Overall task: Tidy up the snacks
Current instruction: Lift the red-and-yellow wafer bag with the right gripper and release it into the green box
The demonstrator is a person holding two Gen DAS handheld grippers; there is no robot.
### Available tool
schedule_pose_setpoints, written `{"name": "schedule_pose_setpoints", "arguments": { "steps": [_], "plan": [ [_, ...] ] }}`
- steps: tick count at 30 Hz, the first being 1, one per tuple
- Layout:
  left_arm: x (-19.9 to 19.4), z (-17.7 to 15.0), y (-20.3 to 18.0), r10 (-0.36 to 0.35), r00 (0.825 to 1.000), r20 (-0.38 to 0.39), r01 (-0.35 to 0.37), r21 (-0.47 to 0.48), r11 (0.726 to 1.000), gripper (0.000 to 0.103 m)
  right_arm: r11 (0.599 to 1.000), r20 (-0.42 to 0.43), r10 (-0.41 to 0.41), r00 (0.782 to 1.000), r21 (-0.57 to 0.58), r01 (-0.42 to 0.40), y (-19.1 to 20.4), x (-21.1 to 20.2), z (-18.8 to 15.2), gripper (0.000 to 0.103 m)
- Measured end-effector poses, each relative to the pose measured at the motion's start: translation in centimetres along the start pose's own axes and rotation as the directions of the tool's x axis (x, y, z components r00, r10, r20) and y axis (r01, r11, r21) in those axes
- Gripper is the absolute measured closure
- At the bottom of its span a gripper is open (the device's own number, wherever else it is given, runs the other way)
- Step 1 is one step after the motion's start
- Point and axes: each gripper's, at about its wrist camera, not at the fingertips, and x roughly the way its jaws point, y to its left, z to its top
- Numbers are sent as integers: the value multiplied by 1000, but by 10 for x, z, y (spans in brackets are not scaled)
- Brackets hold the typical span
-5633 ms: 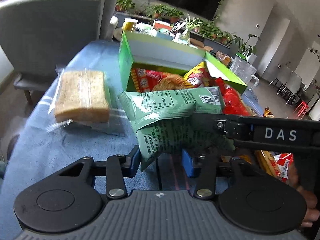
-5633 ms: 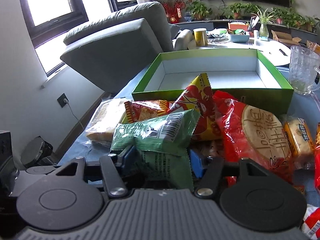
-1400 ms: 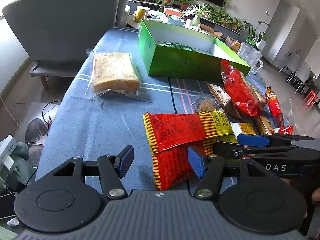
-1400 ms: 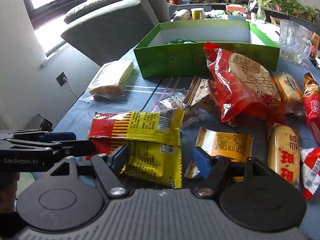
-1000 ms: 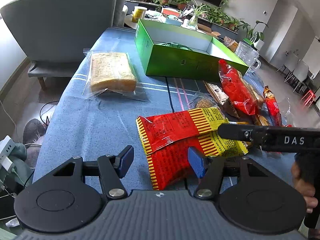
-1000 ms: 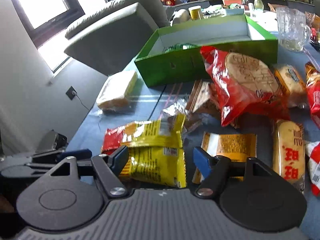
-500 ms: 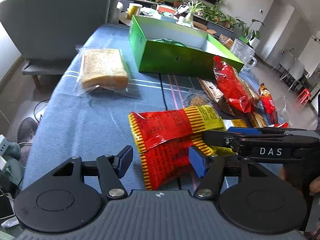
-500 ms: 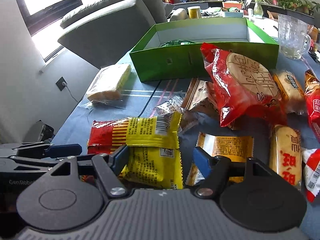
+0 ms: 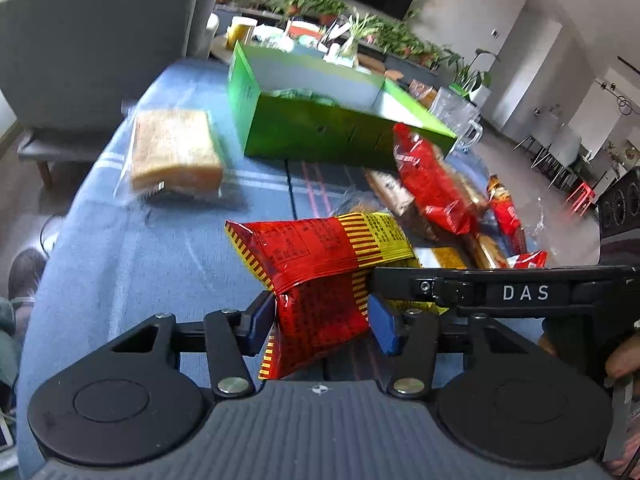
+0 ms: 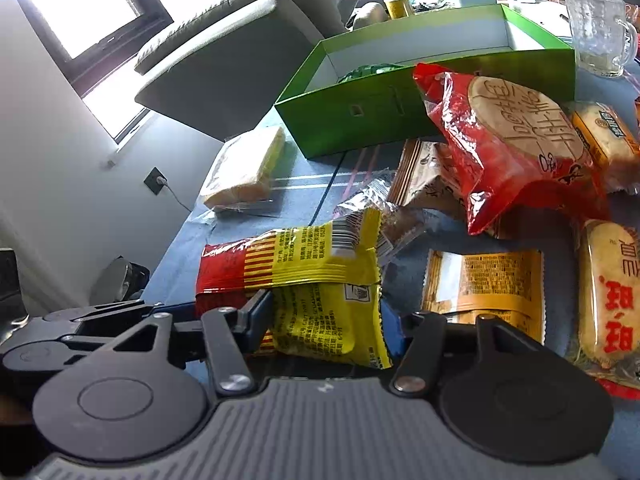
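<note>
Left wrist view, "DAS" lettering on right gripper (image 9: 384, 280), red-yellow snack packet (image 9: 320, 264) between jaws

White letters "DAS" stand on the black right gripper (image 9: 524, 292) in the left wrist view. Large Chinese characters are stamped on the round cake in the red bag (image 10: 520, 140), and red ones on an orange packet (image 10: 610, 292); the fine print on the red-yellow bag (image 10: 320, 280) is too small to read.

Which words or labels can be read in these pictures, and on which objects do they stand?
"DAS": on the right gripper, on its side, in the left wrist view.
Large printed characters on the red round-cake bag and the biscuit pack: not Latin letters.
Red and yellow snack bag: print too small.
</note>
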Motion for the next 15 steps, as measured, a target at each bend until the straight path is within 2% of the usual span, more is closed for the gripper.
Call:
{"name": "schedule_pose_setpoints", "arguments": {
  "steps": [8, 15],
  "plan": [
    [-19, 24, -18, -4, 995, 105, -4, 77, 997, 55, 999, 83, 32, 996, -11, -32, 8, -24, 14, 19],
    [-15, 63, -44, -57, 985, 165, 32, 152, 988, 55, 999, 188, 41, 981, 23, -46, -5, -44, 35, 19]
  ]
}}
